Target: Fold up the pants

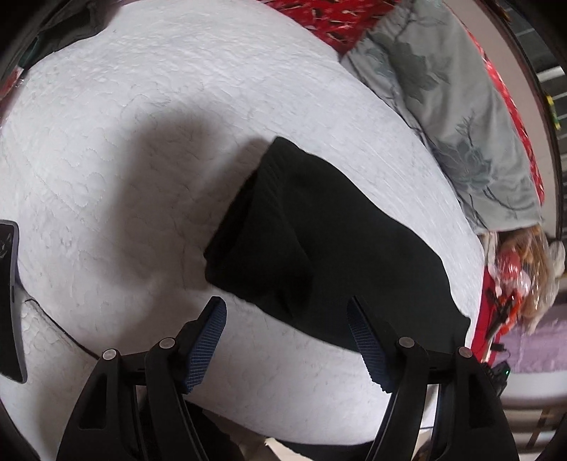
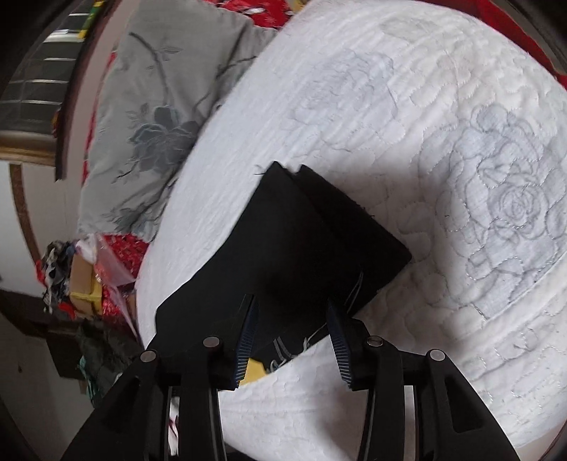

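Note:
The black pants (image 1: 319, 241) lie folded into a compact stack on the white quilted bed cover (image 1: 124, 142). They also show in the right wrist view (image 2: 301, 248). My left gripper (image 1: 287, 308) is open and empty, hovering just above the near edge of the pants. My right gripper (image 2: 292, 305) is open, its fingertips spread over the near edge of the folded pants, gripping nothing. A white-printed label area of the pants peeks out between the right fingers.
A grey floral pillow (image 1: 443, 106) lies beyond the pants, also seen in the right wrist view (image 2: 149, 117). Red patterned bedding (image 1: 329, 17) lies behind it. A dark phone-like object (image 1: 9, 301) rests at the left. Clutter sits off the bed edge (image 2: 88, 283).

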`<state>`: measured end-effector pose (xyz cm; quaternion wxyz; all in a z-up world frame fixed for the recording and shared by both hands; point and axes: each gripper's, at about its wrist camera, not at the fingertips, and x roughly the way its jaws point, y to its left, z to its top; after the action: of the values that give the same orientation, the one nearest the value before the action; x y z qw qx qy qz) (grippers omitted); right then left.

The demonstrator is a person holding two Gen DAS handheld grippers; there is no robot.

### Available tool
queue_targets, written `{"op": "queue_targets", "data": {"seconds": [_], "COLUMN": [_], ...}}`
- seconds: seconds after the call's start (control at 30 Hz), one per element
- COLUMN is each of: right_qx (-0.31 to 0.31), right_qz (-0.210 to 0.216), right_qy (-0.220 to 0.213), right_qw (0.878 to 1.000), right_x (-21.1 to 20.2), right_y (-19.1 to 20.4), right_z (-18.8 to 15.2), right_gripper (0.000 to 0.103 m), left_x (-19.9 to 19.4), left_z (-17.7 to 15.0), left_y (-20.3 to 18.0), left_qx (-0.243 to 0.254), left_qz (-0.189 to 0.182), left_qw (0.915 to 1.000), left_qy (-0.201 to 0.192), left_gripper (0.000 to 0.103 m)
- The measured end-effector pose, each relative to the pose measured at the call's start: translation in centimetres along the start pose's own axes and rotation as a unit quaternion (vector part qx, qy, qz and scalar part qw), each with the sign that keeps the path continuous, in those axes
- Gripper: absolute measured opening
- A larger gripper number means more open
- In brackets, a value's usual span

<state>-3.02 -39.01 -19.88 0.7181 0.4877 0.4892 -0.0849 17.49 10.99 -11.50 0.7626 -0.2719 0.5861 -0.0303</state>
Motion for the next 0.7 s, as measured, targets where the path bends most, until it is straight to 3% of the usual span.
{"op": "queue_targets", "data": {"seconds": [0.1, 0.13, 0.17, 0.2, 0.23, 0.27, 0.33, 0.4, 0.6, 0.7], "right_qx": [0.019, 0.019, 0.014, 0.011, 0.006, 0.003, 0.004, -0.004, -0.007, -0.003], "right_qz": [0.000, -0.001, -0.002, -0.005, -0.007, -0.005, 0.023, 0.053, 0.022, 0.002], "right_qy": [-0.005, -0.011, -0.017, -0.020, -0.025, -0.027, -0.037, -0.053, -0.046, -0.035], "right_qw": [1.000, 1.000, 1.000, 1.000, 1.000, 1.000, 0.999, 0.997, 0.999, 0.999], "right_x": [0.8, 0.9, 1.1, 1.1, 1.2, 1.1, 0.0, -1.8, -2.3, -1.3], "right_y": [-0.1, 0.0, 0.3, 0.5, 0.7, 0.8, 1.0, 1.3, -0.8, -2.1], "right_z": [0.2, 0.2, 0.2, 0.2, 0.3, 0.5, 0.9, 1.0, 0.9, 0.5], "right_gripper": [0.042, 0.042, 0.037, 0.032, 0.011, 0.003, 0.003, 0.003, 0.003, 0.003], "left_x": [0.7, 1.0, 1.1, 1.7, 1.9, 1.8, 0.4, -0.4, 3.2, 3.7], "left_z": [1.0, 1.4, 1.5, 1.9, 2.2, 2.4, 2.1, 1.4, 0.3, 0.5], "left_y": [0.0, 0.1, 0.0, 0.1, 0.2, 0.1, 0.2, -0.1, 1.3, 2.0], "left_qx": [-0.015, -0.023, -0.027, -0.035, -0.040, -0.045, -0.044, -0.015, -0.020, -0.031], "left_qz": [0.011, 0.017, 0.019, 0.029, 0.041, 0.040, 0.011, 0.013, 0.037, 0.031], "left_qw": [0.9998, 0.9996, 0.9994, 0.9989, 0.9982, 0.9980, 0.9989, 0.9998, 0.9981, 0.9981], "left_qy": [-0.004, -0.001, 0.001, 0.011, 0.017, 0.020, 0.008, -0.004, 0.045, 0.044], "left_gripper": [0.069, 0.064, 0.056, 0.036, 0.026, 0.026, 0.024, 0.024, 0.024, 0.026]}}
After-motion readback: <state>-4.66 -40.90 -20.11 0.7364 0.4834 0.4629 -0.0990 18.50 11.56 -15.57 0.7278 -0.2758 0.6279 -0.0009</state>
